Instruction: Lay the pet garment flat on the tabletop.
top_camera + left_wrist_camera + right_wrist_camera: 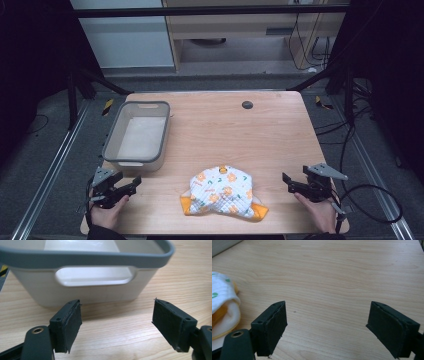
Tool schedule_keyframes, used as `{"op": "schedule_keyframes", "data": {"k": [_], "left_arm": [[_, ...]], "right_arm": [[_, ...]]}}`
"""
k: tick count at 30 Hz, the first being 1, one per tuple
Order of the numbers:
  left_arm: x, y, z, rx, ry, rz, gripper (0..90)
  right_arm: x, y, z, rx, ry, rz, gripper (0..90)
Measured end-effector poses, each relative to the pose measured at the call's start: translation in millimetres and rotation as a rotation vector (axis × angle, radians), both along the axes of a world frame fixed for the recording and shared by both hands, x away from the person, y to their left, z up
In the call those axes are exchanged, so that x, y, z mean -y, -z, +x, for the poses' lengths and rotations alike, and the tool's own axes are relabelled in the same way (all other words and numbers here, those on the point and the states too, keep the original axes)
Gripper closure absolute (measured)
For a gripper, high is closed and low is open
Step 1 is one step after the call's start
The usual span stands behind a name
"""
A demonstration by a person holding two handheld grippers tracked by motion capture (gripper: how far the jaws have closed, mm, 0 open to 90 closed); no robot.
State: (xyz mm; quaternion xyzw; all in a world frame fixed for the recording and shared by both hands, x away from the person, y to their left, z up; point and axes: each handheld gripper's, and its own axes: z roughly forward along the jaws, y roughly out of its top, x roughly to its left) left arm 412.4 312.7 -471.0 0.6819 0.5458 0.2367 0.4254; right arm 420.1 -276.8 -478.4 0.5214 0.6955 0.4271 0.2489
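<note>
A crumpled white quilted cloth with orange print lies on the wooden table; the left gripper is well to its left, jaws spread and empty. The right gripper is well to its right, likewise released; a grey-rimmed white plastic bin stands beyond the cloth's left.

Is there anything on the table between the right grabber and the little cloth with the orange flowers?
No. Bare wooden table lies between the open right gripper and the cloth; nothing visible stands in the way.
</note>
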Motion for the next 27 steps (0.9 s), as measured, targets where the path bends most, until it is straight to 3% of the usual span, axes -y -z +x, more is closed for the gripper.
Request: {"op": "schedule_keyframes", "data": {"k": [3,9,17,27], "left_arm": [[7.7,-4.1,-4.0,0.033,0.040,0.019,23.5],[20.3,-8.2,-7.9,0.042,0.125,0.035,27.0],[25.7,-17.4,-1.5,0.055,0.138,0.029,28.8],[35.0,-38.7,9.7,0.112,0.164,0.012,32.0]], "right_arm": [[-3.8,-1.6,-0.7,-0.001,-0.022,-0.003,17.4],[-10.7,-8.8,-2.3,0.023,-0.059,0.016,19.2],[-17.0,-19.0,4.5,0.034,-0.085,0.017,20.7],[-29.2,-38.0,16.7,0.038,-0.158,0.029,22.6]]}}
